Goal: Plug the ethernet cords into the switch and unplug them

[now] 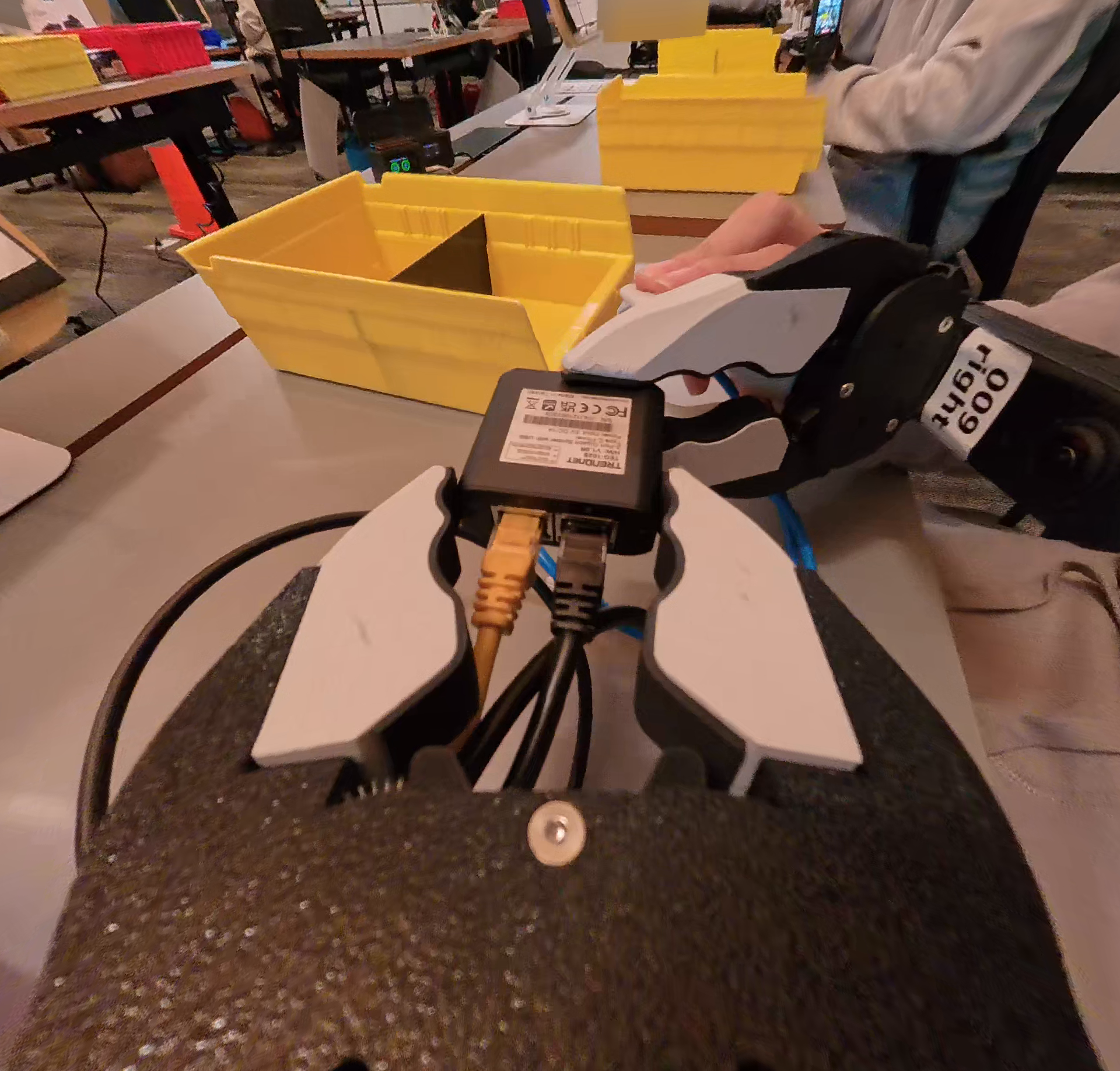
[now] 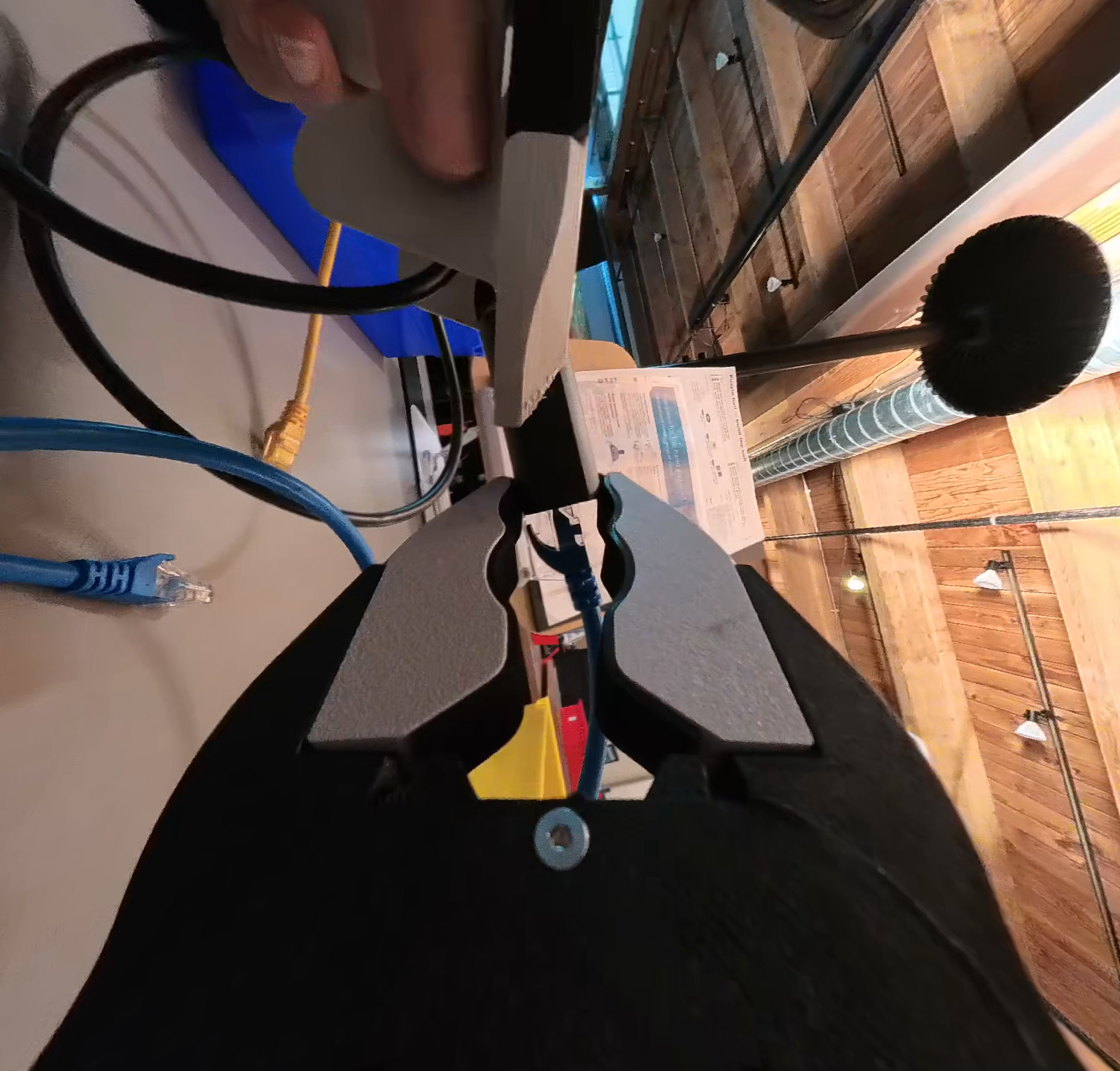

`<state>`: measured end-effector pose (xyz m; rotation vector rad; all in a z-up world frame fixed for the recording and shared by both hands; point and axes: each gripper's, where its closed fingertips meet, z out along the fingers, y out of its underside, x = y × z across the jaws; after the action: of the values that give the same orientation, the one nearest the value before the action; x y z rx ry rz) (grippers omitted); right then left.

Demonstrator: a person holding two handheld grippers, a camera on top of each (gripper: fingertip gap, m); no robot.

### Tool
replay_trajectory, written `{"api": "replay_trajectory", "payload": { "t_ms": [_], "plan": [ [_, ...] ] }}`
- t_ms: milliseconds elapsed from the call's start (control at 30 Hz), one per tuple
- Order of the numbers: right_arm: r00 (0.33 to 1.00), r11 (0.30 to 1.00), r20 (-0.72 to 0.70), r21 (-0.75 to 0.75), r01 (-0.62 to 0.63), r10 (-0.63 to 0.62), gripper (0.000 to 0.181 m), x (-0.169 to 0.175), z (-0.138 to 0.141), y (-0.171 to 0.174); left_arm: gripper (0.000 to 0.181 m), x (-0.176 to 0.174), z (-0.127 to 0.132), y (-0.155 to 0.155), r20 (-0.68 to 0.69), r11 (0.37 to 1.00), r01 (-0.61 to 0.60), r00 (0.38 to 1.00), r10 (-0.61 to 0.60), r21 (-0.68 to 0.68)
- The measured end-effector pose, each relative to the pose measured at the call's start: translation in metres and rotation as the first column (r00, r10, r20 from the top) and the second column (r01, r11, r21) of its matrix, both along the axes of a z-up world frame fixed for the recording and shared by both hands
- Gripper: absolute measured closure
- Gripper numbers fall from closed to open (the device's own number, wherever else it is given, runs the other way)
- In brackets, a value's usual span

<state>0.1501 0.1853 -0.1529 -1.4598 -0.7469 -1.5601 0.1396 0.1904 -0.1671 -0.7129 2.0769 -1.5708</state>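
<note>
The black switch [image 1: 563,436] is held off the grey table, label side up. My left gripper [image 1: 557,484] is shut on its two sides. A yellow cord plug [image 1: 509,563] and a black cord plug [image 1: 582,563] sit in its near ports. My right gripper [image 1: 654,411] reaches in from the right, fingertips on the switch's far end. In the right wrist view its tips [image 2: 557,484] pinch the switch [image 2: 545,454]. A blue cord plug [image 2: 576,563] lies between the fingers, entering the switch, touching neither finger clearly. The left gripper's finger [image 2: 533,266] is above.
A yellow bin [image 1: 363,314] with a black divider stands just behind the switch, another yellow bin [image 1: 703,133] farther back. A person [image 1: 939,72] stands at the right. Loose blue plug [image 2: 151,578], loose yellow plug [image 2: 282,436] and a black cable loop [image 2: 182,272] lie on the table [image 2: 151,739]. My left and right fingertips are right by each other.
</note>
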Motion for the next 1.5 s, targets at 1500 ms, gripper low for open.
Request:
{"api": "replay_trajectory", "payload": {
  "t_ms": [1500],
  "plan": [
    [-0.546,0.542,-0.203,0.608,0.580,0.813,0.159,-0.019,0.009,-0.010,0.120,-0.013,0.006,0.010,0.107,0.953,-0.304,0.948,0.300,0.017]
  ]
}}
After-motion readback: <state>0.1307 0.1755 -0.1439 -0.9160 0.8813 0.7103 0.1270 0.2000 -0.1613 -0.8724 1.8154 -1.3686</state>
